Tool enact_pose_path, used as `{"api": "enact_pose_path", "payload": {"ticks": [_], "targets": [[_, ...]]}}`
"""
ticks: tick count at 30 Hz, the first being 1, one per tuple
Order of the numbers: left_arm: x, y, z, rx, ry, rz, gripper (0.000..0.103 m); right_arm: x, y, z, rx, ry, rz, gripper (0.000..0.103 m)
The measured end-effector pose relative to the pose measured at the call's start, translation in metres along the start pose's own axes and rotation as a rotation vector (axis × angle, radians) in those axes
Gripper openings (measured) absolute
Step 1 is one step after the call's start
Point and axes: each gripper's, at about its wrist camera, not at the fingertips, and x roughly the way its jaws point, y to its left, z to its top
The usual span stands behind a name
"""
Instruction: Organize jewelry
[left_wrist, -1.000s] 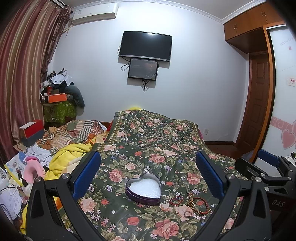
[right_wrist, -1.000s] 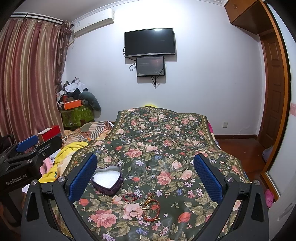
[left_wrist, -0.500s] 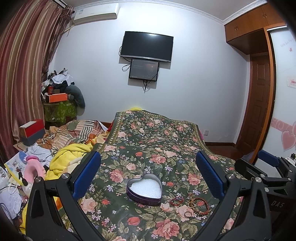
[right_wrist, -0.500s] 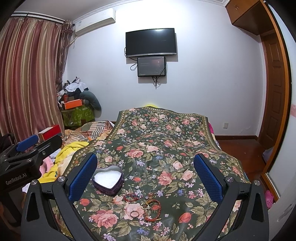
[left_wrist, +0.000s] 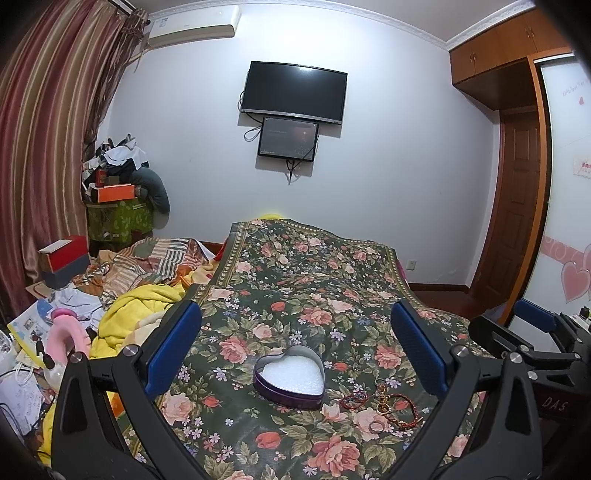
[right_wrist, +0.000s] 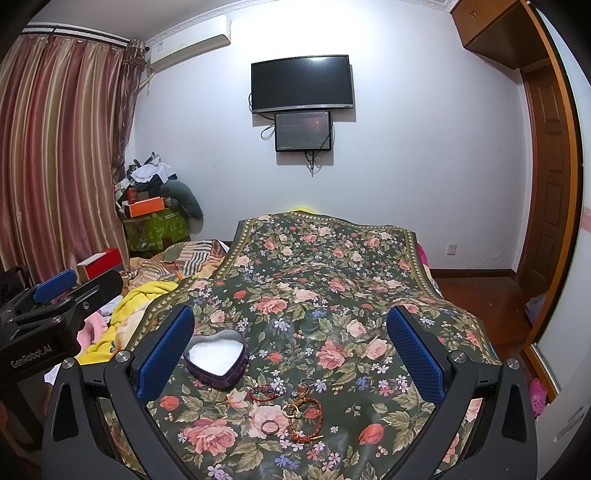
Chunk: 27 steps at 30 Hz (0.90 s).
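Note:
A purple heart-shaped tin (left_wrist: 289, 377) (right_wrist: 216, 358) with white foam lining lies open on the floral bed cover (left_wrist: 295, 280). To its right lie a red cord bracelet (left_wrist: 354, 398) (right_wrist: 265, 392), a red beaded bracelet with a gold charm (left_wrist: 399, 406) (right_wrist: 304, 415) and a plain ring (left_wrist: 376, 427) (right_wrist: 270, 427). My left gripper (left_wrist: 295, 347) hangs open above the tin, empty. My right gripper (right_wrist: 290, 350) is open and empty above the jewelry; it also shows at the right edge of the left wrist view (left_wrist: 532, 332).
Yellow blanket (left_wrist: 136, 314), striped bedding and loose clutter fill the bed's left side. A red box (left_wrist: 62, 254) and piled clothes stand near the curtain. A TV (left_wrist: 293, 92) hangs on the far wall. A wooden door (right_wrist: 546, 192) and wardrobe are on the right.
Both views have shifted only slightly; the tin and jewelry lie where they were and both grippers stay open.

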Motion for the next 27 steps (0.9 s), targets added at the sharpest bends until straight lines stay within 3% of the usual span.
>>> {"api": "enact_pose_path", "payload": {"ticks": [7,15,22,27], "targets": [[0.016,-0.002,-0.008,0.023,0.053,-0.008,0.103,0.011,-0.007,-0.007,-0.007,0.038,-0.022,0.103],[0.055,-0.006,-0.032,0.082,0.208,-0.037,0.103,0.038,-0.031,-0.029,-0.022,0.162,-0.094,0.103],[0.080,-0.013,-0.061,0.130,0.326,-0.086,0.102,0.049,-0.052,-0.051,-0.030,0.277,-0.104,0.103],[0.099,-0.026,-0.083,0.157,0.443,-0.156,0.091,0.052,-0.060,-0.065,-0.030,0.332,-0.073,0.103]]}}
